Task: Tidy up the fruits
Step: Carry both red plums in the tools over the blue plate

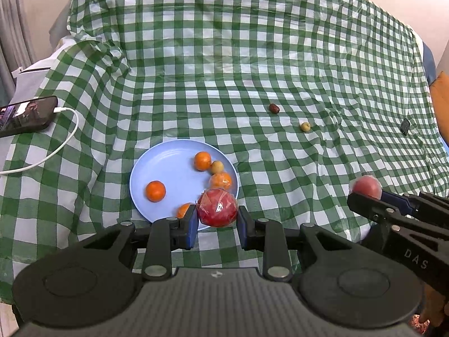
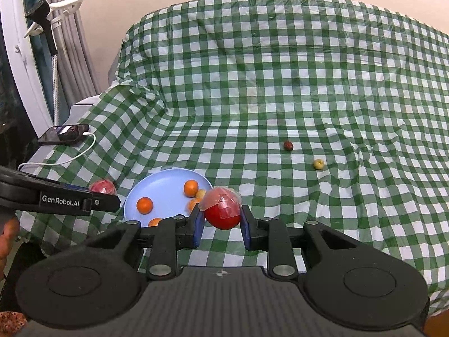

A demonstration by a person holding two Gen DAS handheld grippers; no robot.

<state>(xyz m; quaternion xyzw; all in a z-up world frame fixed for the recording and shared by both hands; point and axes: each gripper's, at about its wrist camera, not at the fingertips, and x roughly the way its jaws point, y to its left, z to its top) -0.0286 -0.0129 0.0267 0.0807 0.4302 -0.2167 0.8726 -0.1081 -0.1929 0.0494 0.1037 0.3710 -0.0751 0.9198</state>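
Note:
My left gripper [image 1: 216, 220] is shut on a plastic-wrapped red apple [image 1: 217, 207], held over the near rim of the light blue plate [image 1: 168, 165]. The plate holds several small oranges [image 1: 155, 191] and a yellowish small fruit [image 1: 217, 167]. My right gripper [image 2: 221, 221] is shut on a second wrapped red apple [image 2: 223, 210], just right of the plate [image 2: 162, 185]; the left wrist view shows this apple [image 1: 366, 186] at far right. On the checked cloth beyond lie a dark red date [image 1: 274, 108] and a small yellow-green fruit [image 1: 305, 126].
A phone [image 1: 26, 115] with a white charging cable [image 1: 64, 143] lies at the left edge of the green checked cloth [image 1: 224, 56]. A small dark object [image 1: 405, 126] sits at the far right. A stand with a clamp [image 2: 50, 28] rises at the left.

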